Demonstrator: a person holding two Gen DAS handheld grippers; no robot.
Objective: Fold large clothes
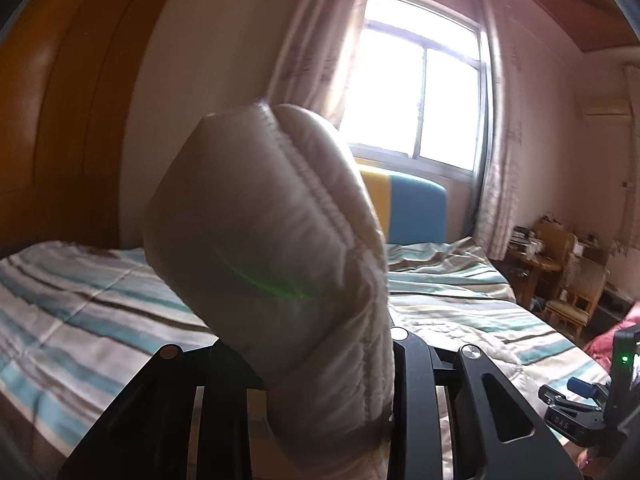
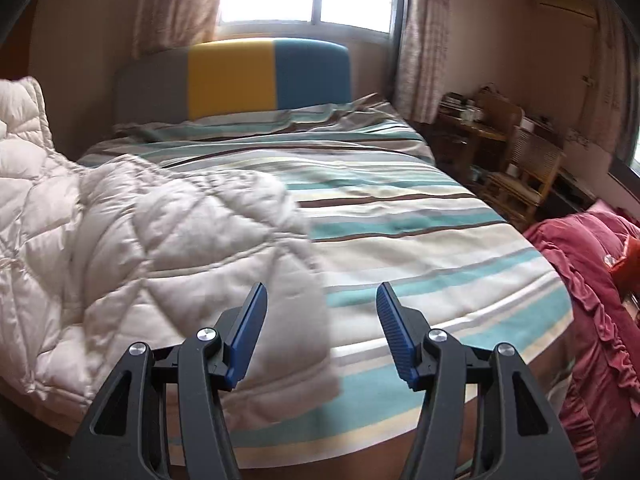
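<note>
Item: coat, cream, quilted, padded. Location: on the bed, over its near-left part; one portion is lifted off it.

Left tongs: pressed together on a thick fold of the coat. The fold rises toward 12 o'clock from the tongs and fills the middle of the left wrist view; its stitched seam runs along that same line. The fingertips themselves are hidden by the fabric.

Right tongs: spread wide, holding nothing, hovering over the bed's near edge. The coat's closest hem lies just behind the left finger, at about 10 o'clock from the tongs; the main bulk extends further to 9 o'clock and leaves the frame there. Long axis, as judged from the right wrist view: roughly 9 to 3 o'clock across the bed.

Judgement: the right tongs are the free pair, and any grasp calls for travel leftward toward 10 o'clock to reach the hem.

Other: headboard, window, red bedding at 3 o'clock.
</note>
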